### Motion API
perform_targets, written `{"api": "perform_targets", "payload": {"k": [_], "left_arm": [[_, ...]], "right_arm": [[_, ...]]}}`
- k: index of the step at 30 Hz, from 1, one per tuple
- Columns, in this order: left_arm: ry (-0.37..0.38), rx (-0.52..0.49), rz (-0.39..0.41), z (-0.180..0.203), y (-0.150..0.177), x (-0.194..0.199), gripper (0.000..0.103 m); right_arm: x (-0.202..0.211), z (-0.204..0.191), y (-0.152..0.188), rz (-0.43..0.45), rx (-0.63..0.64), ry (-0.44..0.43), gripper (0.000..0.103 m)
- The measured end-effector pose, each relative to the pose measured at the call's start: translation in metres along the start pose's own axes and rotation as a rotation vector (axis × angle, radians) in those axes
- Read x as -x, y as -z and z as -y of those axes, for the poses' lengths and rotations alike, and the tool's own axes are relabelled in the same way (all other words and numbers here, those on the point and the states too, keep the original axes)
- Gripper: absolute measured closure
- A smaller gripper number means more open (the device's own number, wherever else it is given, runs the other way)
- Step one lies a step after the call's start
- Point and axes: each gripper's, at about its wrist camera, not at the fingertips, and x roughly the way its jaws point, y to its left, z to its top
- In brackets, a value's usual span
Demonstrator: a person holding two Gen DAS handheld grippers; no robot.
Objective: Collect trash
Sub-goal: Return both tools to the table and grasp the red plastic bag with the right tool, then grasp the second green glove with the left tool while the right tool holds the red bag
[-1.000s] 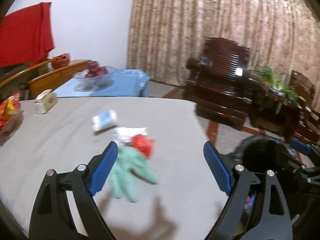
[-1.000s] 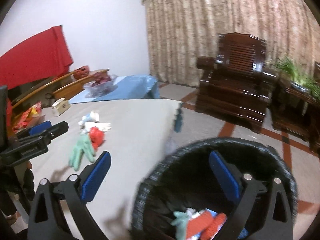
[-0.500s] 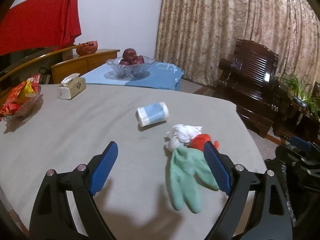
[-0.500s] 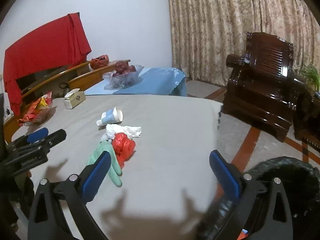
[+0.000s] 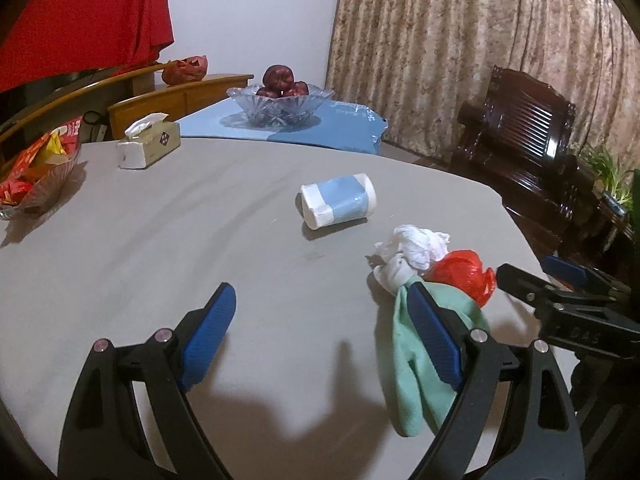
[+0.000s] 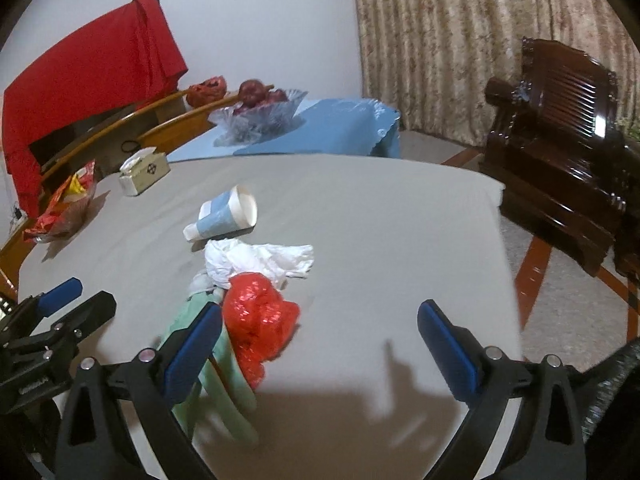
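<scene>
Both views have swung from the bin back over the worktop point(image 5: 120, 240), where the left gripper point(image 5: 324, 332) and right gripper point(image 6: 320, 336), both wide and empty, approach the glove point(image 5: 424, 364), red wrapper point(image 6: 256, 316), tissue point(image 6: 256, 258) and cup point(image 5: 338, 200); next, probably centre on one piece and close.

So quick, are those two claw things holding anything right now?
Left gripper: open, holding nothing, above the table.
Right gripper: open, holding nothing, with the red bag beside its left finger.
</scene>
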Motion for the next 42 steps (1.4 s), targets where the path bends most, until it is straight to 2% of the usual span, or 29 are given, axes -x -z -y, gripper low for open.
{"api": "perform_targets", "payload": {"k": [7,12,17,18,27,31,42], "left_arm": [[-0.006,0.008,-0.002,-0.005,-0.001,-0.008,0.018],[-0.006,0.013,-0.007,-0.007,-0.001,-0.011,0.018],[-0.007,0.016,-0.010,-0.007,0.000,-0.011,0.018],[-0.008,0.016,-0.010,-0.007,0.001,-0.011,0.018],[0.001,0.011,-0.010,-0.003,0.001,-0.010,0.018],[0.021,0.003,-0.012,0.005,0.001,-0.009,0.018],[0.072,-0.027,-0.059,0.045,0.004,-0.027,0.018]], "right_arm": [[-0.027,-0.008,0.001,-0.051,-0.001,-0.037,0.018],[-0.040,-0.012,-0.001,-0.096,-0.009,-0.110,0.028],[-0.043,-0.024,0.001,-0.126,0.020,-0.184,0.060],[-0.043,-0.026,0.002,-0.129,0.023,-0.192,0.063],[-0.012,-0.017,0.003,-0.072,-0.001,-0.182,0.065],[0.007,-0.012,0.007,-0.057,0.013,-0.102,0.065],[0.036,0.028,0.005,-0.010,-0.061,0.016,0.065]]}}
